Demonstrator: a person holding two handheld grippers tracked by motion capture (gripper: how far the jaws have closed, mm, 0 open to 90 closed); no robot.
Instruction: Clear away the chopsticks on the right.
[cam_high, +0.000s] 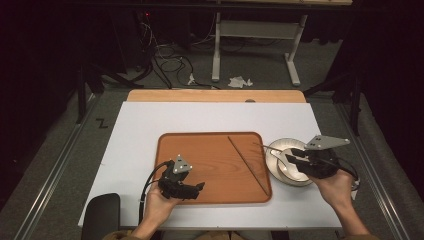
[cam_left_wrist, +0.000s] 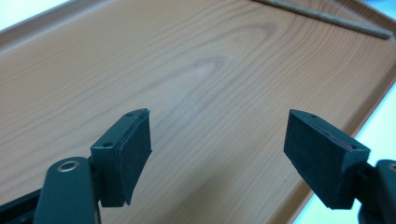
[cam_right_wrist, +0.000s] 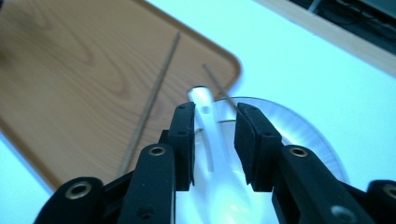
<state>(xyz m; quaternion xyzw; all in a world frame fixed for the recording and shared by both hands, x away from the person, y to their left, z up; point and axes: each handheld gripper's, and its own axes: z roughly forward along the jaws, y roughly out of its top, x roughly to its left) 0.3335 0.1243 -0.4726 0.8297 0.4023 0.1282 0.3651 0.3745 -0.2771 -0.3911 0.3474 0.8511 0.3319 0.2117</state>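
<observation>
i am watching the right hand-held gripper (cam_high: 294, 159) hovering over the white bowl (cam_high: 278, 148), which is sitting on the white counter (cam_high: 215, 117) just beside the right edge of the wooden tray (cam_high: 210, 165). in the right gripper view its jaws are standing part open, and a white spoon (cam_right_wrist: 205, 121) is lying in the bowl (cam_right_wrist: 299, 126) in the gap between them; the pads (cam_right_wrist: 187, 144) are not pressing on the spoon, so i am reading nothing as gripped. a thin dark chopstick (cam_right_wrist: 219, 88) is leaning across the bowl's rim near the tray's corner, and a second chopstick (cam_high: 248, 165) is lying slantwise on the tray, from its far edge towards its near right corner.

the left hand-held gripper (cam_high: 200, 187) is resting low at the near left part of the tray, its cable trailing back to the person's hand. in the left gripper view its jaws are standing wide apart over bare wood grain (cam_left_wrist: 196, 79), with nothing between them, and the end of the chopstick (cam_left_wrist: 327, 18) is showing at the top.
</observation>
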